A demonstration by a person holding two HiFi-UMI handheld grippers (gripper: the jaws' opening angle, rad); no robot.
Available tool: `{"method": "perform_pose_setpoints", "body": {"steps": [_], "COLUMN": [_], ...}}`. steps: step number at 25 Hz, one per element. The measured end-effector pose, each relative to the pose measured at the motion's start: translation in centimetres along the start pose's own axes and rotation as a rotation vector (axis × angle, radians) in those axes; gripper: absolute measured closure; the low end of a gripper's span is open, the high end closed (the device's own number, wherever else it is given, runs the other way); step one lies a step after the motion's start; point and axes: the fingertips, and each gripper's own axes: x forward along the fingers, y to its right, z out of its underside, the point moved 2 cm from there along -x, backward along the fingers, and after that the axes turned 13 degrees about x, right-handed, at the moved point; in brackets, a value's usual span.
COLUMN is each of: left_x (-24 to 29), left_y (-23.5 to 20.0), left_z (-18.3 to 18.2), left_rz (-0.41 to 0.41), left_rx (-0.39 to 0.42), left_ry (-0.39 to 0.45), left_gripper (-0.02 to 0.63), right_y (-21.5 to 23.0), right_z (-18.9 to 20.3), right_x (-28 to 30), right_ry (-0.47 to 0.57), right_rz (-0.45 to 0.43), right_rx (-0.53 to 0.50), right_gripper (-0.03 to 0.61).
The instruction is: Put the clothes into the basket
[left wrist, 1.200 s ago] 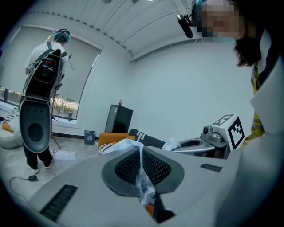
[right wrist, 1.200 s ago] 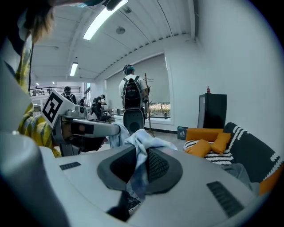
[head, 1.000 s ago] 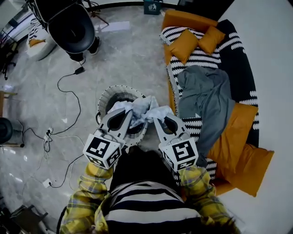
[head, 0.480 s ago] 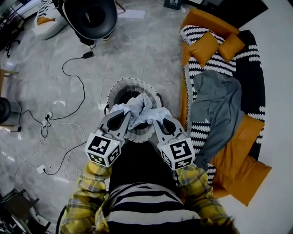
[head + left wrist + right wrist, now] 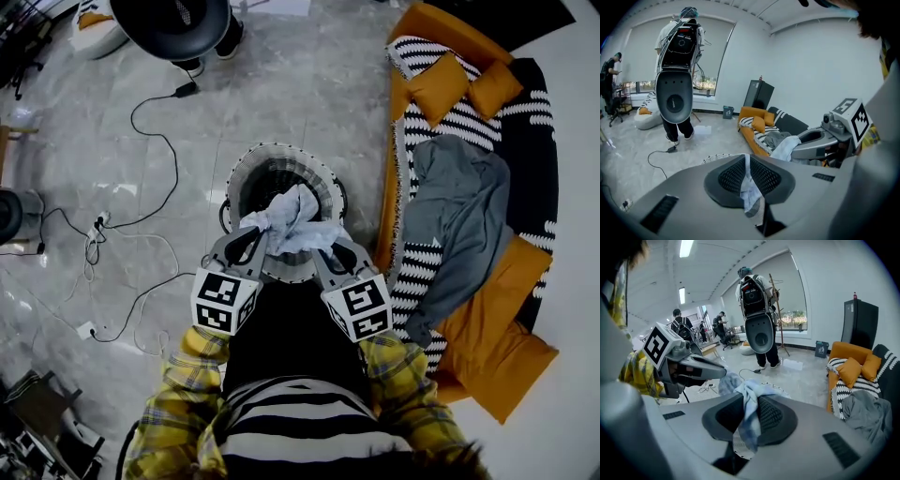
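**Garment over the basket.** A pale blue garment (image 5: pixel 292 221) hangs bunched above the round basket (image 5: pixel 246 174). The left gripper (image 5: pixel 253 238) has its fingers shut tight on one fold, and the right gripper (image 5: pixel 328 247) has its fingers nipped on another. The step in hand appears to be the drop. Next, the bundle likely needs lowering inside the rim and both pairs of fingers parting. Around it lies a grey marble floor (image 5: pixel 309 84) with a trailing cable (image 5: pixel 185 90). A grey garment (image 5: pixel 459 206) lies on the orange sofa (image 5: pixel 483 333).
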Motion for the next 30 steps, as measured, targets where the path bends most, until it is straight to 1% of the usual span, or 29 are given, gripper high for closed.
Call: {"method": "perform_pose_setpoints", "body": {"steps": [1,3,4,11,18,20,24,30], "left_x": [0.0,-0.1,-0.1,-0.1,0.1,0.4,1.4,3.1], "left_y": [-0.1,-0.2,-0.3,-0.2,0.8,1.7,4.4,9.1], "left_z": [-0.1,-0.6,-0.8,-0.9,-1.9,-2.5,-3.8,-5.9], "left_rz": [-0.004,-0.011,-0.013,0.000,0.032,0.053,0.124,0.240], "left_rx": [0.001,0.001,-0.002,-0.029,-0.034,-0.025,0.016,0.074], "left_ry": [0.008,0.030,0.037,0.058,0.088,0.098,0.113,0.125], "left_gripper": [0.588,0.588,0.588,0.588,0.588,0.589,0.589,0.589], "right_y": [0.1,0.1,0.2,0.5,1.2,1.7,3.2,5.9], "right_z": [0.3,0.8,1.0,0.5,0.6,0.6,1.3,2.5], "right_x": [0.1,0.4,0.4,-0.2,-1.6,-2.3,-4.5,-8.4], "right_ry": [-0.021,-0.051,-0.058,-0.015,0.033,0.053,0.094,0.159], "right_rz": [-0.002,-0.008,-0.011,0.016,0.039,0.052,0.092,0.179], "right_rx": [-0.006,-0.011,-0.010,-0.005,0.048,0.065,0.108,0.188], "right_gripper": [0.519,0.469,0.465,0.465,0.480,0.480,0.482,0.482]}}
